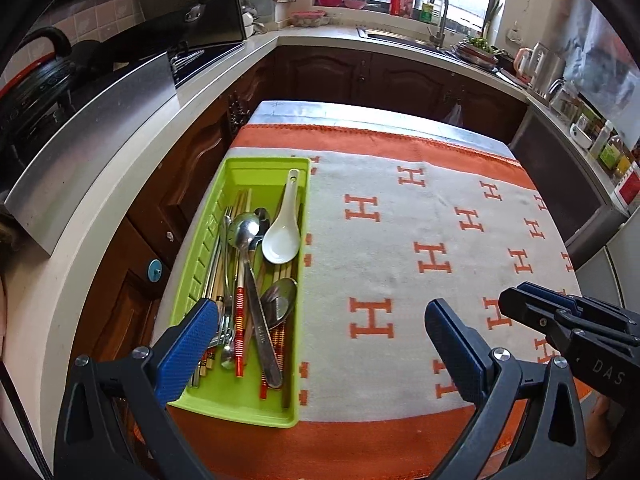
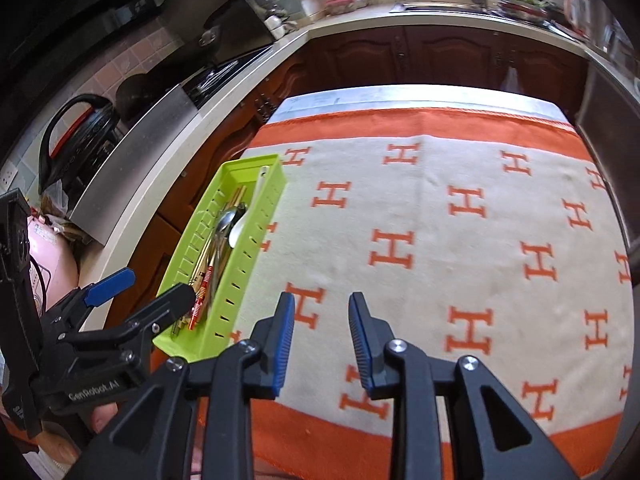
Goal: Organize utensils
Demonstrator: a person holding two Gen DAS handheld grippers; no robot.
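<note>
In the left wrist view, the left claw (image 1: pixel 320 340) gapes wide and empty over the lime-green plastic tray (image 1: pixel 208 400) of steel spoons (image 1: pixel 250 232), chopsticks and a white ceramic spoon (image 1: pixel 282 236) on the blanket-covered surface (image 1: pixel 400 240). In the right wrist view, the right claw (image 2: pixel 322 340) stands narrowly parted, empty, beside that tray. The steel looks slick and rigid, the ceramic breakable; handles seem best to pinch.

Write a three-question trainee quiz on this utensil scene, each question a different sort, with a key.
1. True or false: the white ceramic spoon lies inside the green tray.
2. Which gripper's jaws stand wider apart? A) left gripper B) right gripper
3. Fill in: the blanket under the tray bears orange letters shaped like ___.

Key:
1. True.
2. A; both hold nothing.
3. H.
</note>
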